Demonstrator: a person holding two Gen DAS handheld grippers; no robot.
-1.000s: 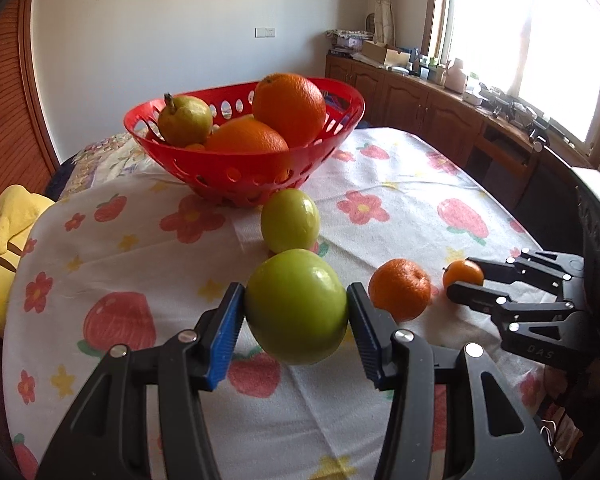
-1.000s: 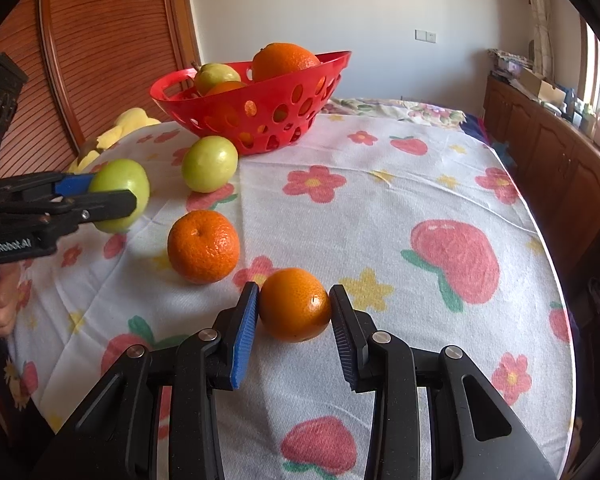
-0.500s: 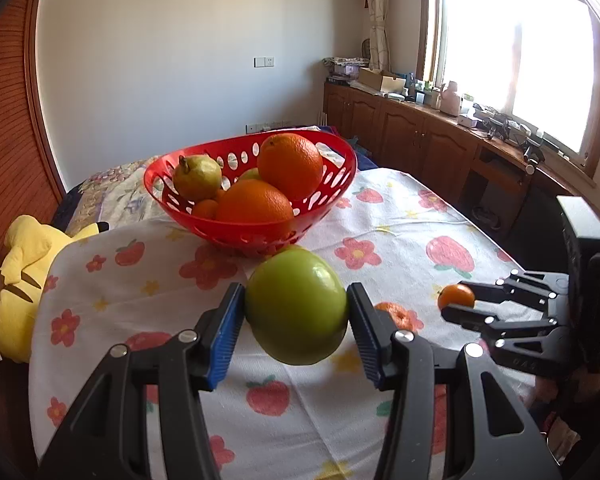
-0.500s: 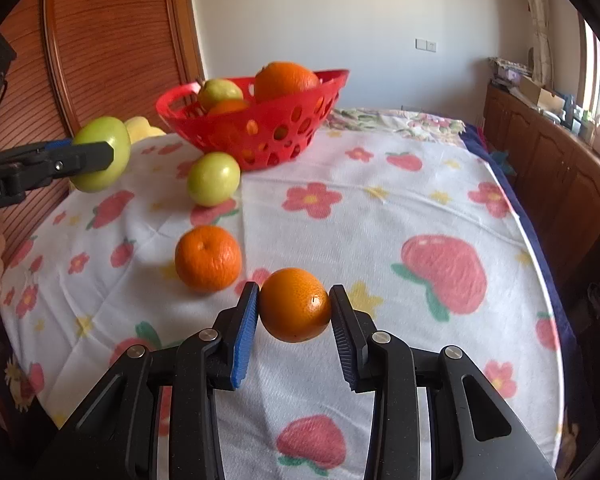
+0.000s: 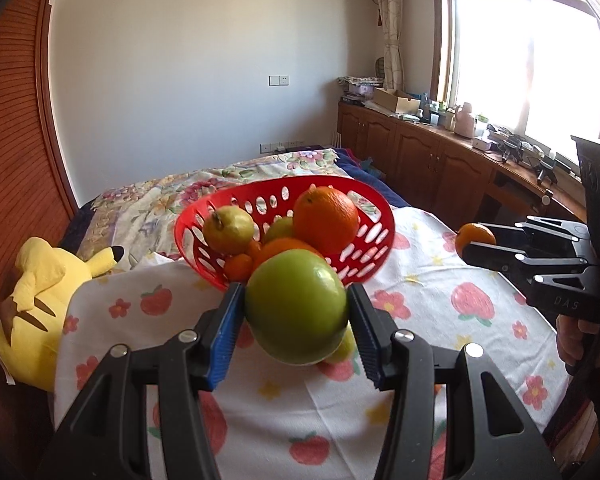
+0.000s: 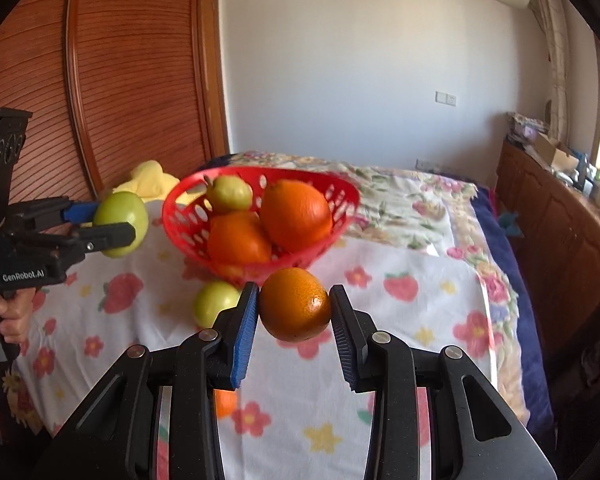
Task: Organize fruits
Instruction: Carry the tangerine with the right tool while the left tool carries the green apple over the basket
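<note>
Left wrist view, green apple: the green apple point(image 5: 296, 307) is clamped between the pads of the left tool point(image 5: 296, 316), clear of the desk; a second ago it sat low over the cloth, now it hangs in front of the red basket point(image 5: 196, 256), level with its near wall.
Right wrist view, small orange: the small orange point(image 6: 295, 305) is gripped by the right tool point(image 6: 294, 312), and it too has come up off the desk, with the basket just beyond it.
Basket: it holds a large orange point(image 5: 325, 220), a second orange point(image 6: 238, 240), a pear point(image 5: 228, 229) and a tiny orange fruit point(image 5: 238, 267); it has not shifted on the desk.
Left on the desk: a second green apple point(image 6: 214, 307) beside the basket's foot, and another orange point(image 6: 225, 402) half hidden under the right tool.
Desk: flowered cloth point(image 6: 400, 320), with a yellow plush toy point(image 5: 40, 300) at its far left edge.
Meaning for the task: both fruits appear lifted and carried toward the basket together; by this reading the drop comes next, with two loose fruits left to collect.
Risk: the pile is already high, so a fruit released on top could roll out.
</note>
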